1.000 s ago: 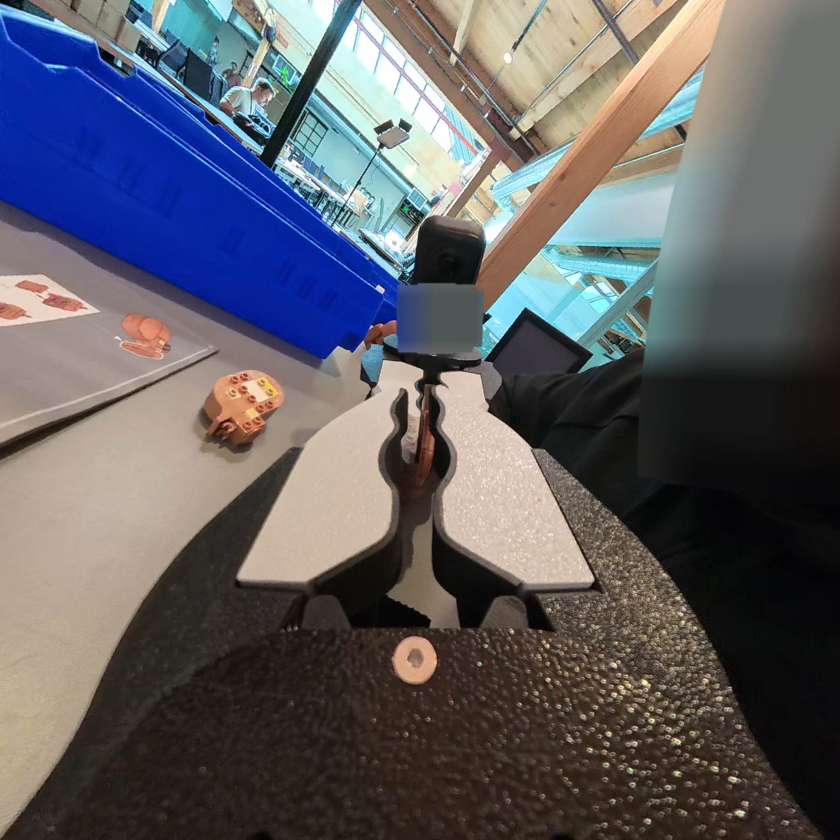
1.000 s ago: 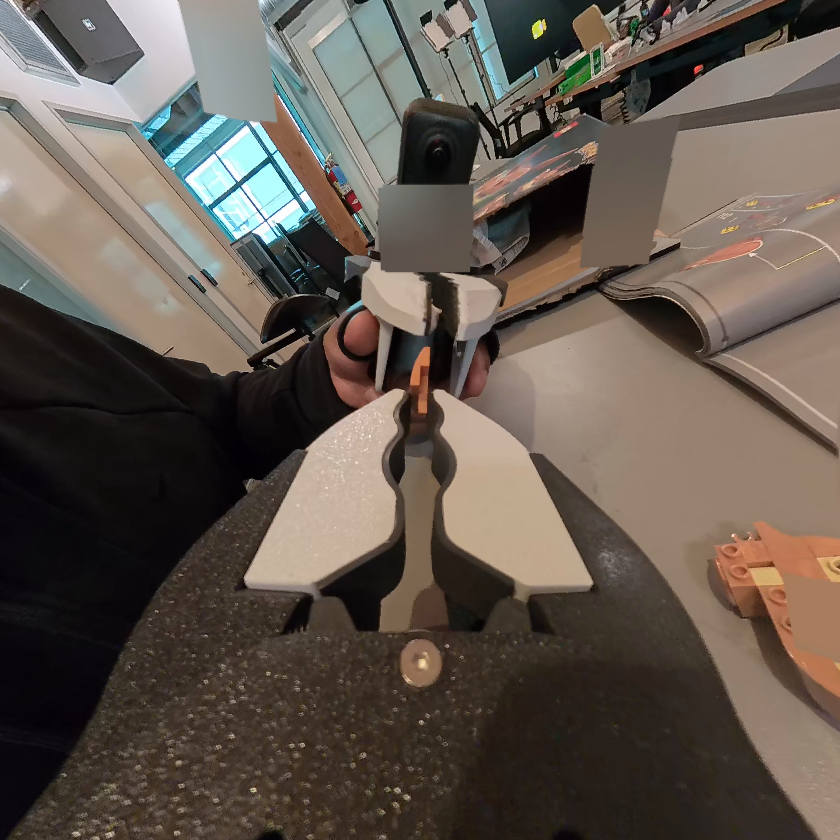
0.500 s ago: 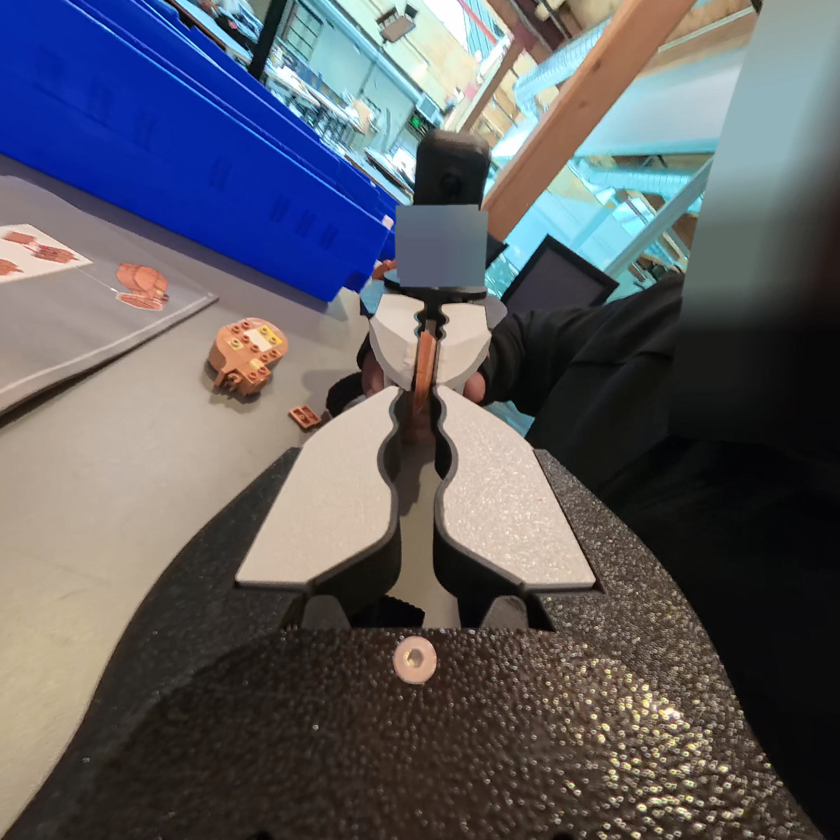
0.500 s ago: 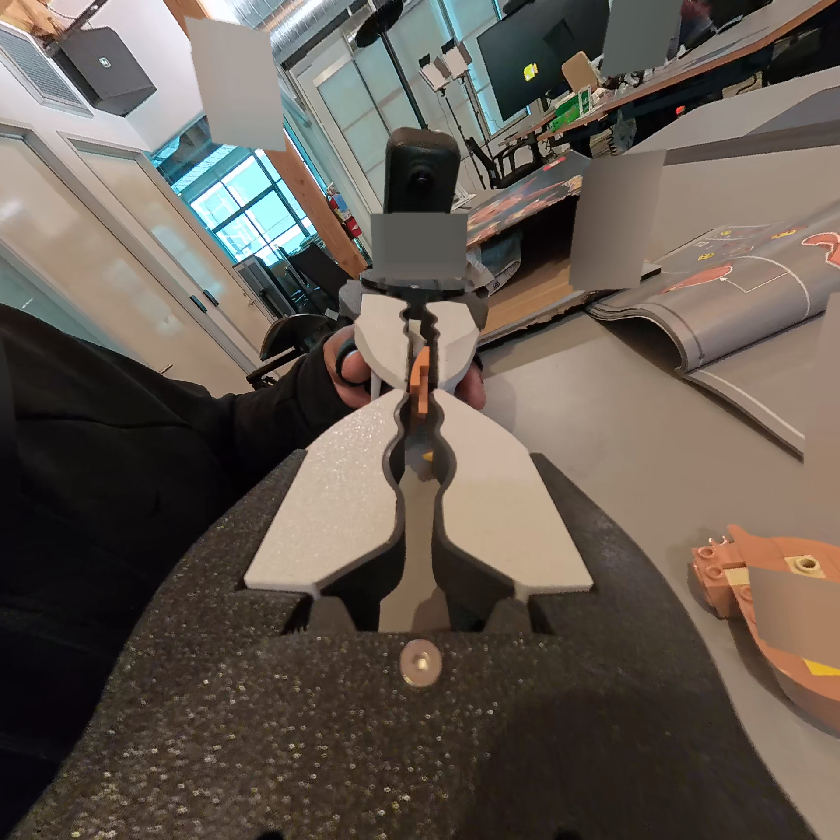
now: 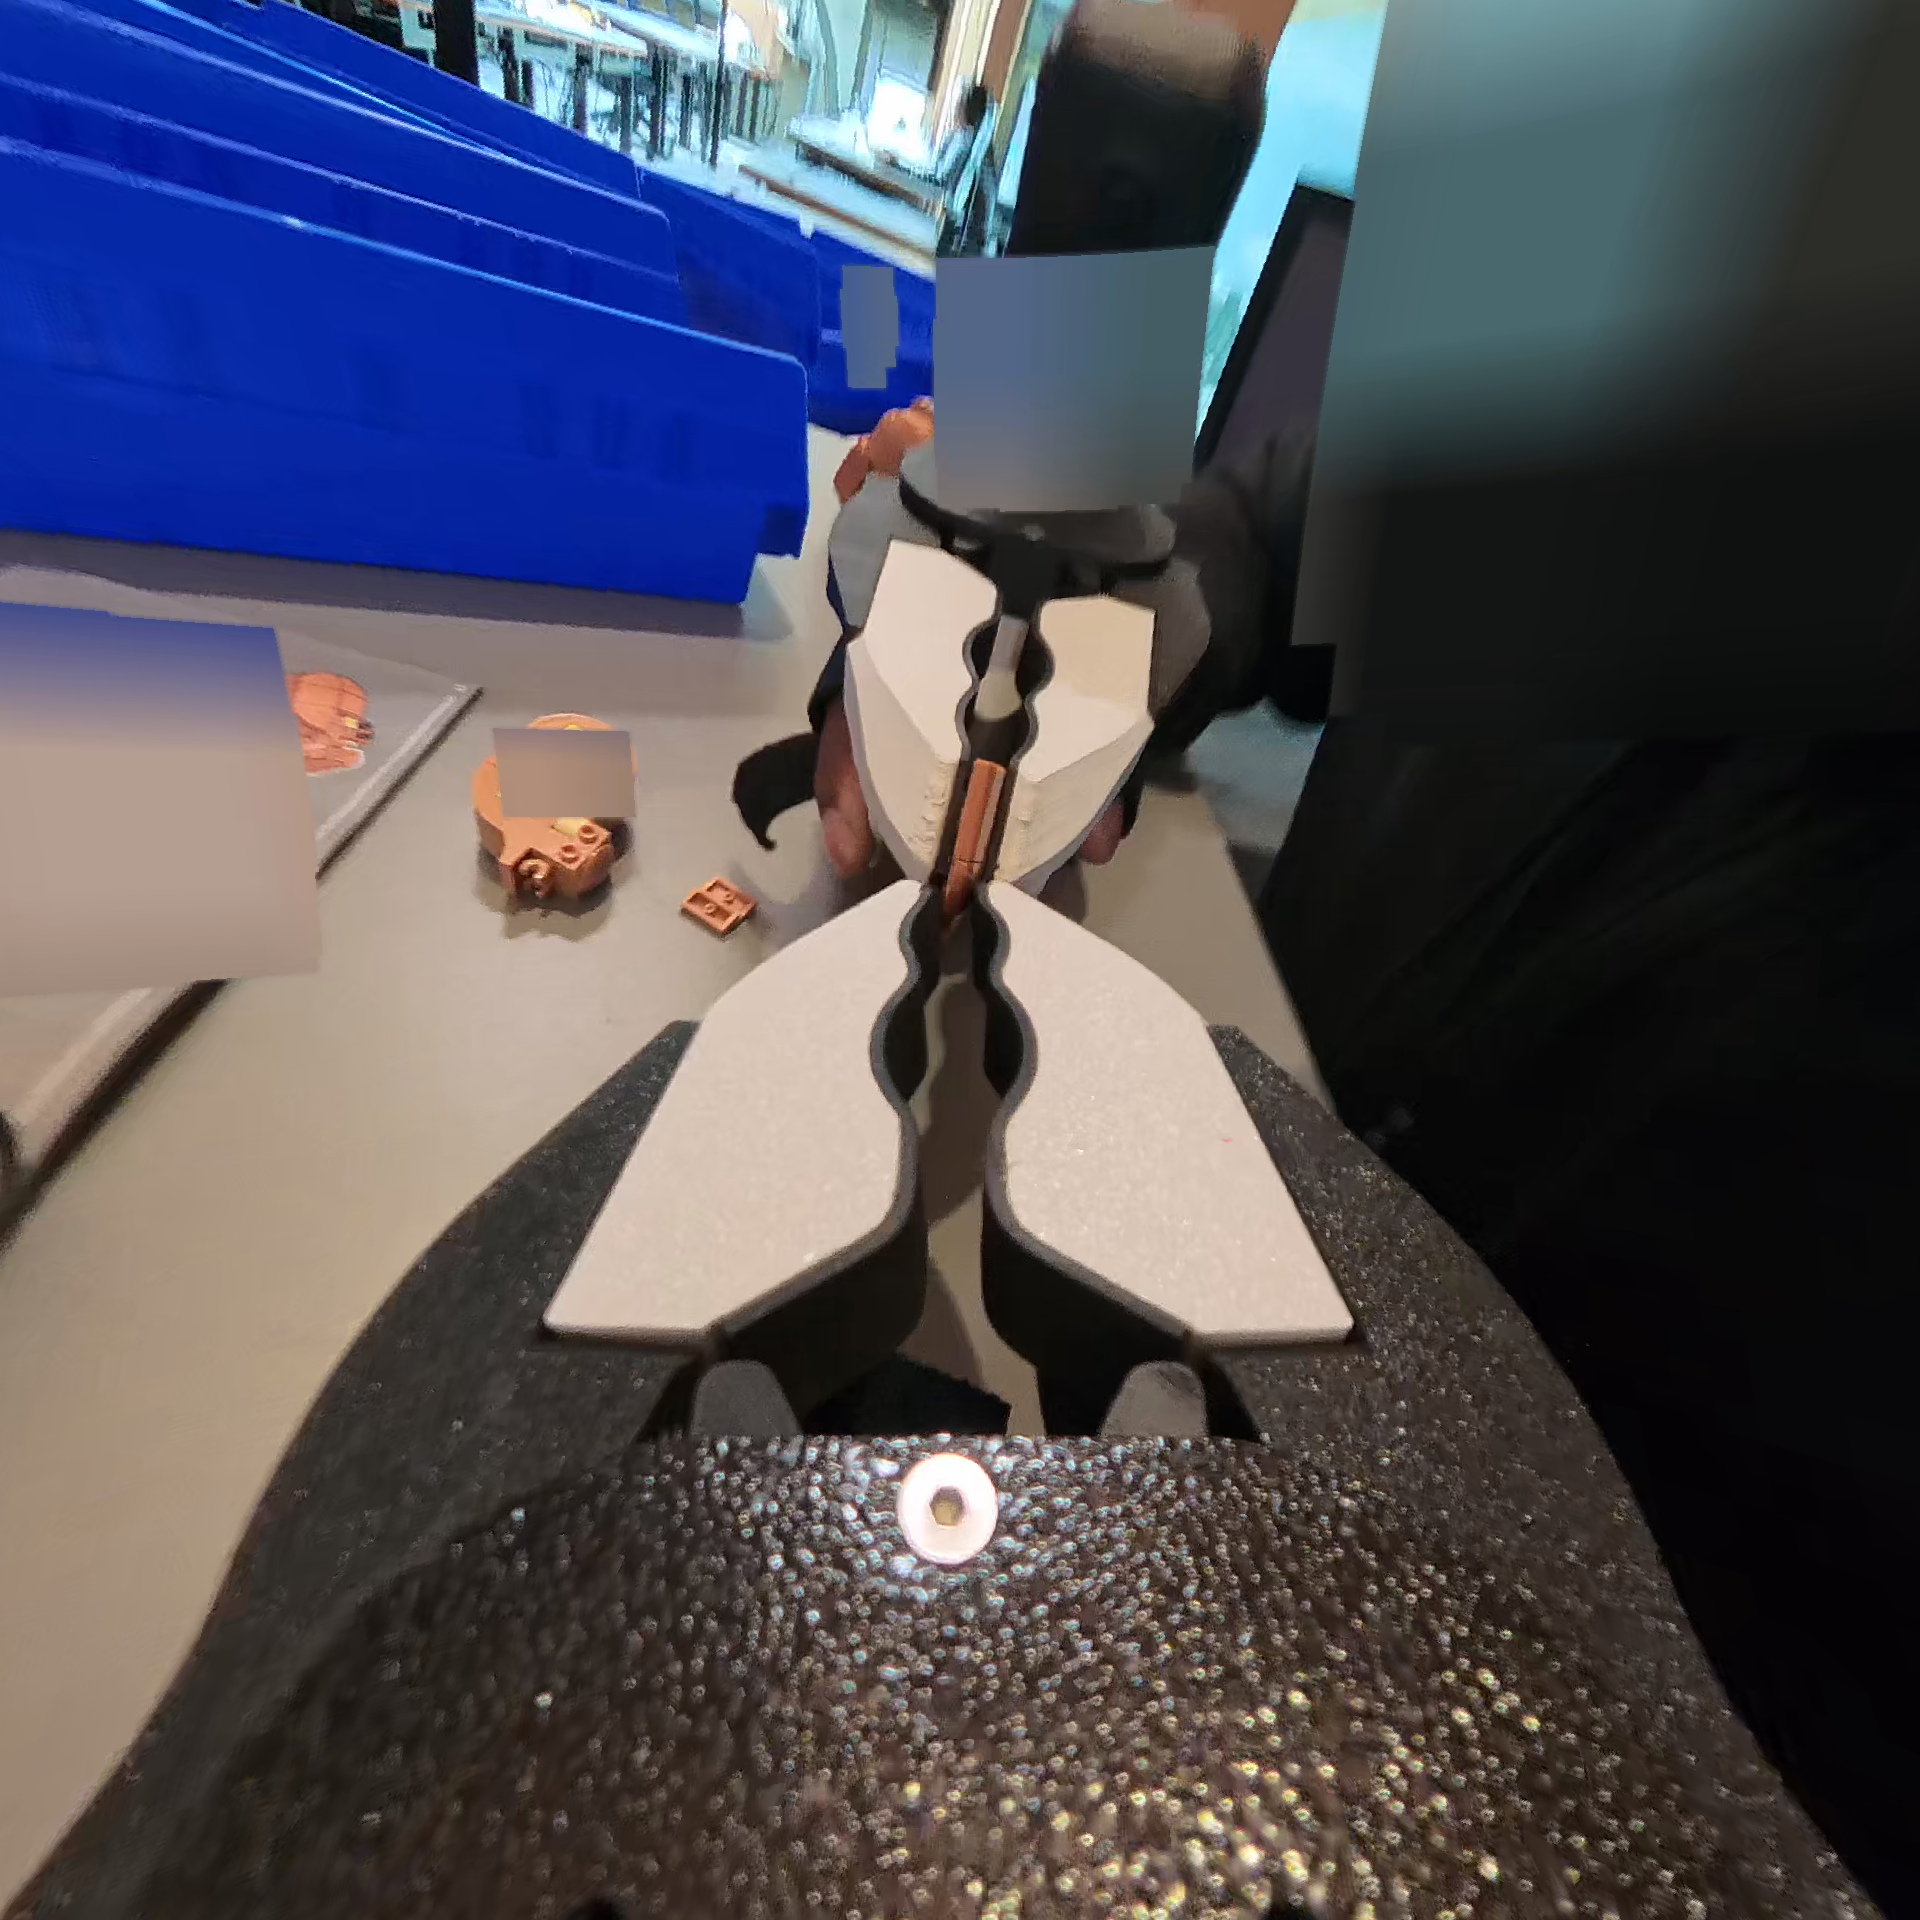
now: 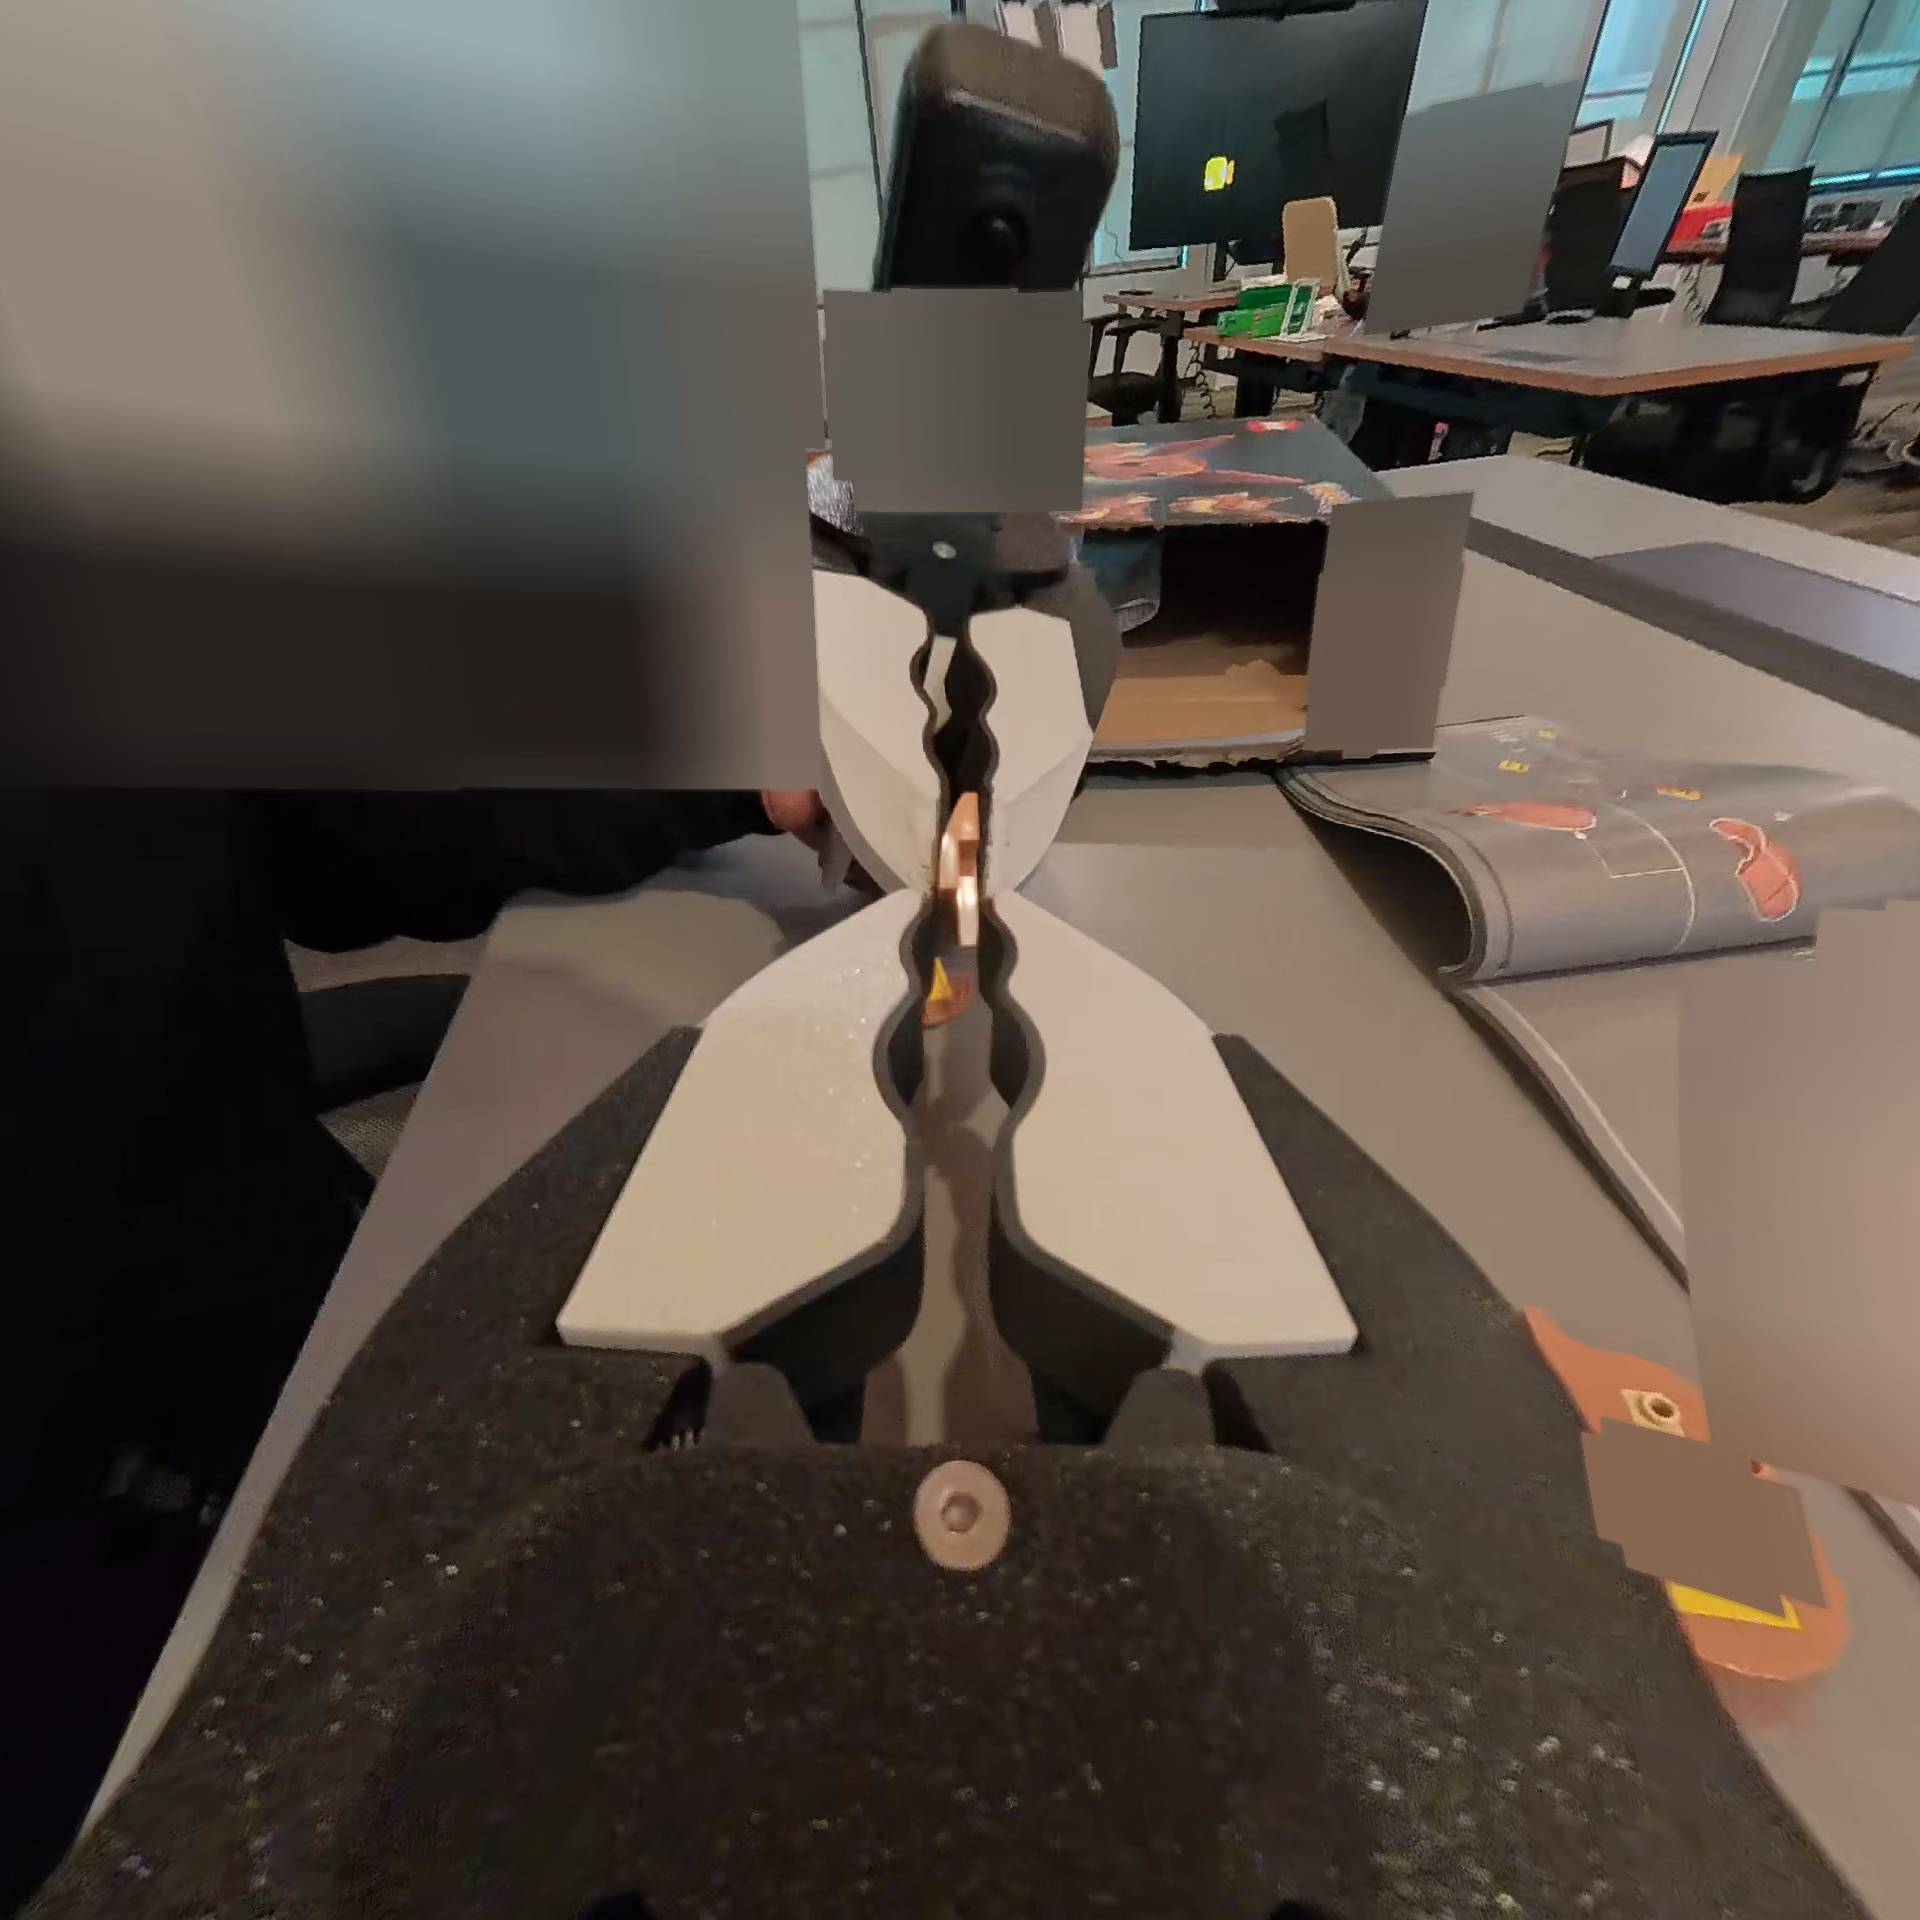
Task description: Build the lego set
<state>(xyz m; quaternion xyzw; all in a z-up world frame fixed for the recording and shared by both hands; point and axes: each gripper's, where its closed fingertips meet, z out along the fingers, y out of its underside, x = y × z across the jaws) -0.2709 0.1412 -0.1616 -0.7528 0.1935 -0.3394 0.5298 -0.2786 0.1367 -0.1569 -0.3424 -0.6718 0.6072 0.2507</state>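
Left wrist view, centre frame: left gripper (image 5: 954,906) had its tips pinched on the near end of a thin brown lego plate (image 5: 972,823) held edge-on. Directly beyond, tip to tip, the right gripper (image 5: 977,831) was clamped on what looked like the same brown assembly, probably so each side could brace it for a press-fit. Right wrist view showed the same meeting from the other side: right gripper (image 6: 957,925) closed on the tan-brown piece (image 6: 961,883), a small dark part with a yellow mark just behind its tips. Left of centre on the grey table (image 5: 312,1143): a loose small brown plate (image 5: 718,907), then a rounded brown sub-assembly (image 5: 545,831), both set aside near the open instruction booklet (image 5: 395,748). Blue bins (image 5: 364,416) filled the upper left.
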